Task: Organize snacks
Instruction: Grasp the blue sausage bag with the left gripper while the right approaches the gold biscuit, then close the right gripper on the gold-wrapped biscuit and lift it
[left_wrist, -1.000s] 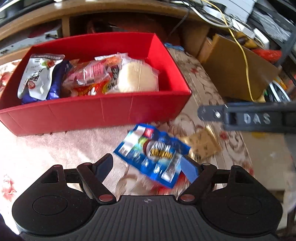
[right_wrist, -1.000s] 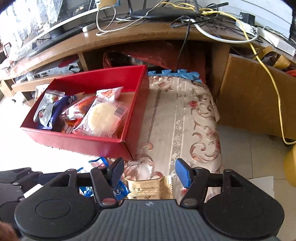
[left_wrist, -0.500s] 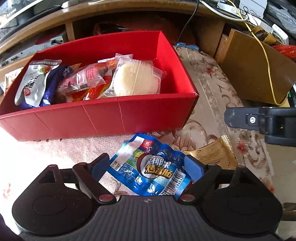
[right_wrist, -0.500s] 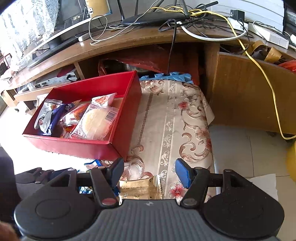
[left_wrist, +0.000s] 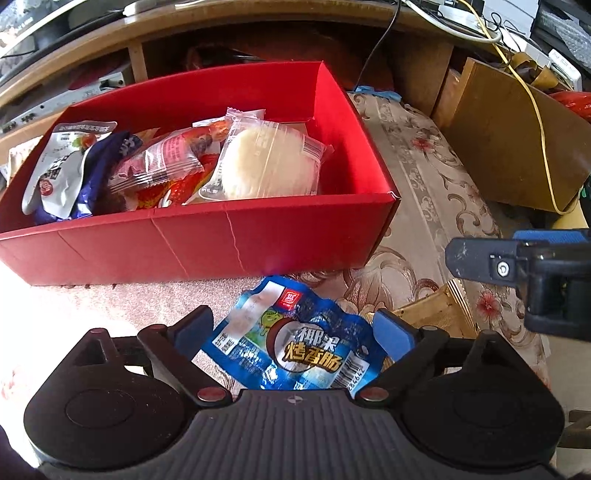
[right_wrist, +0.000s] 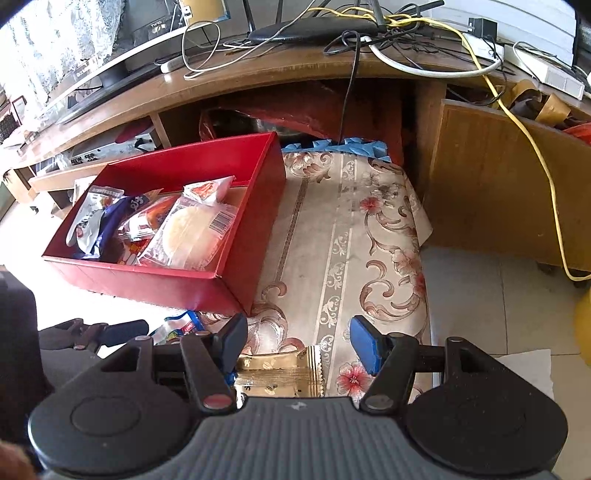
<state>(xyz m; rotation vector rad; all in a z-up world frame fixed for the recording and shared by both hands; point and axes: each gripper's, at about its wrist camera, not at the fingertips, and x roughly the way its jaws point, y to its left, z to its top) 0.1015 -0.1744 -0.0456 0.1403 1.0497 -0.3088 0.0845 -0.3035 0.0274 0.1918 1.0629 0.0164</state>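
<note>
From the left wrist, the left tongs (left_wrist: 291, 330) point down at a blue snack packet (left_wrist: 295, 343) lying on the flowered cloth (left_wrist: 436, 206) just in front of the red box (left_wrist: 207, 236). Their jaws are opening, spread wide to either side of the packet, pads not pressing on it. The box holds several wrapped snacks, among them a round pale cake in clear wrap (left_wrist: 266, 166) and a white pouch (left_wrist: 62, 162). A gold packet (left_wrist: 432, 314) lies just right of the blue one, below the right tongs (left_wrist: 517, 266).

From the right wrist, the right tongs (right_wrist: 299, 339) stand partly open over the gold packet (right_wrist: 280, 373), holding nothing. The red box (right_wrist: 147, 280) sits to the upper left; a corner of the blue packet (right_wrist: 177, 325) shows near the left tongs (right_wrist: 92, 332).
</note>
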